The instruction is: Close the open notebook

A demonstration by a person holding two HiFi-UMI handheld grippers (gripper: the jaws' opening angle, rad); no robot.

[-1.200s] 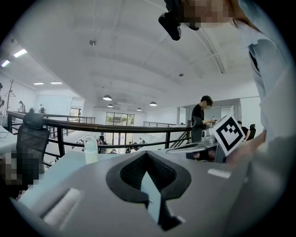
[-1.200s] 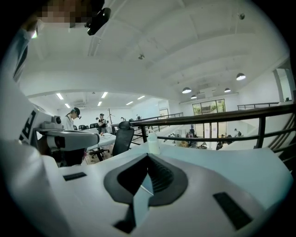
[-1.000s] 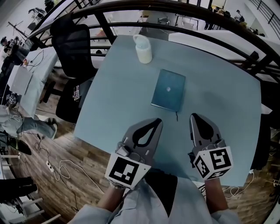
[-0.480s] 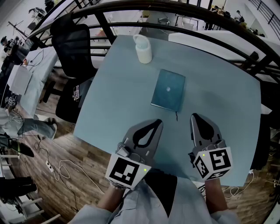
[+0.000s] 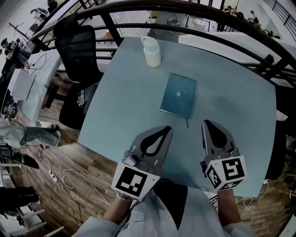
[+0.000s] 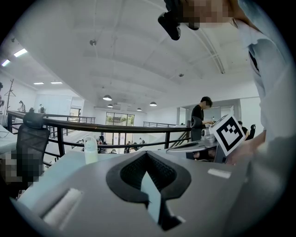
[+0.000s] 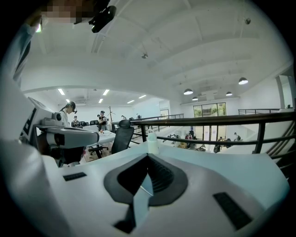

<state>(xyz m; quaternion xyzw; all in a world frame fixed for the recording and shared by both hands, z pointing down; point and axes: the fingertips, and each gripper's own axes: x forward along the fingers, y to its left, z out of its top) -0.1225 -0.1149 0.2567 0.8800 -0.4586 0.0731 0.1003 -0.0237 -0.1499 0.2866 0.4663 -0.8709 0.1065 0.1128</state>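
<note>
The notebook [image 5: 178, 95] lies shut on the pale blue table [image 5: 120, 102], its teal cover up and a thin ribbon trailing from its near edge. My left gripper [image 5: 167, 128] hovers just in front of it, slightly to the left, jaws together with nothing between them. My right gripper [image 5: 205, 123] sits to the right of the notebook's near corner, also shut and holding nothing. In the left gripper view the left gripper [image 6: 147, 154] has its tips meeting. The right gripper view shows the right gripper [image 7: 148, 156] with its tips closed too. The notebook is hidden in both gripper views.
A white lidded cup [image 5: 151, 51] stands at the table's far side, left of the notebook. A black office chair [image 5: 78, 46] is beside the table's left edge, and a dark railing [image 5: 194, 14] runs behind. Cables lie on the wooden floor [image 5: 60, 176].
</note>
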